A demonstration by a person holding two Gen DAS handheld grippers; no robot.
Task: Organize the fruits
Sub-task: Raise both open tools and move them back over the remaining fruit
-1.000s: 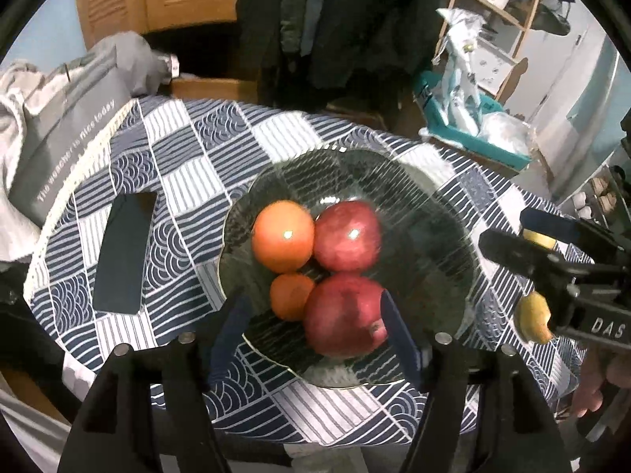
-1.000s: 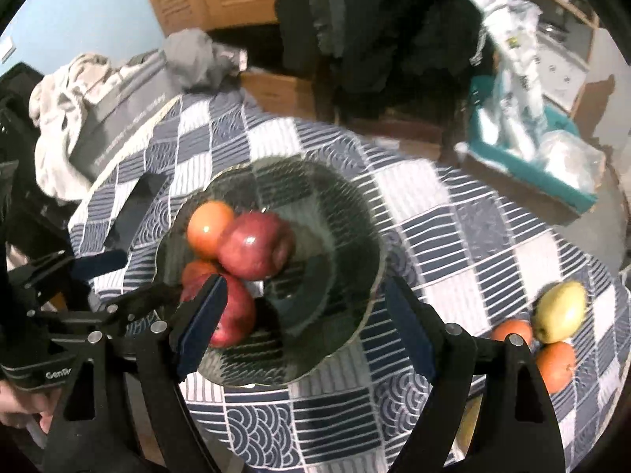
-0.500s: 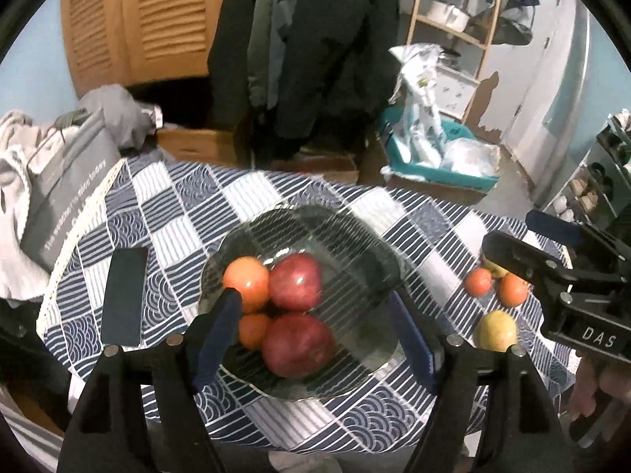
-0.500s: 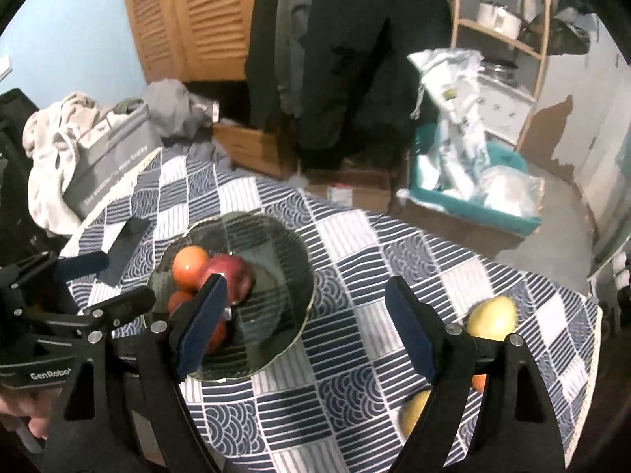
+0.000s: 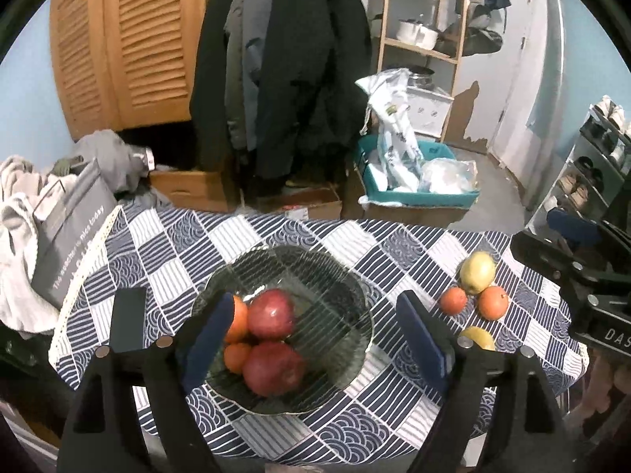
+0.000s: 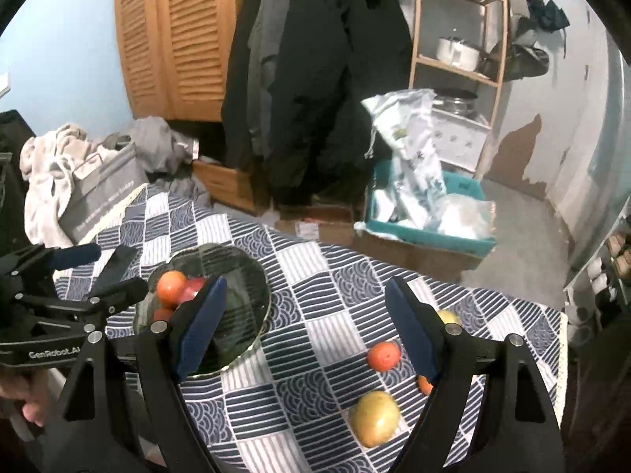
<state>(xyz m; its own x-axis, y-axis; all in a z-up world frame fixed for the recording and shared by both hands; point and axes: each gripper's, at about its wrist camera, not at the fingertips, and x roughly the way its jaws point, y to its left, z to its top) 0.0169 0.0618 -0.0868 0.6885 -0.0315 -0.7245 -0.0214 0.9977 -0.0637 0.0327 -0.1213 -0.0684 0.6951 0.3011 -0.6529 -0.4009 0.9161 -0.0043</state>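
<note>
Both tools stand wide and empty; the left tool [image 5: 311, 333] has just been opening above the glass bowl [image 5: 335, 276] of fruit. Its pad hides part of an orange [image 5: 238, 317]. The right tool [image 6: 303, 325] covers loose fruit on the desk [image 6: 315, 276].

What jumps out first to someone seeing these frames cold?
The glass bowl on the checked tablecloth, with two red apples and oranges crowded to its left side. Next, the loose fruit on the cloth to its right: a yellow-green pear touching two oranges. Both grippers, left gripper and right gripper, hang open and empty above the table.
</note>
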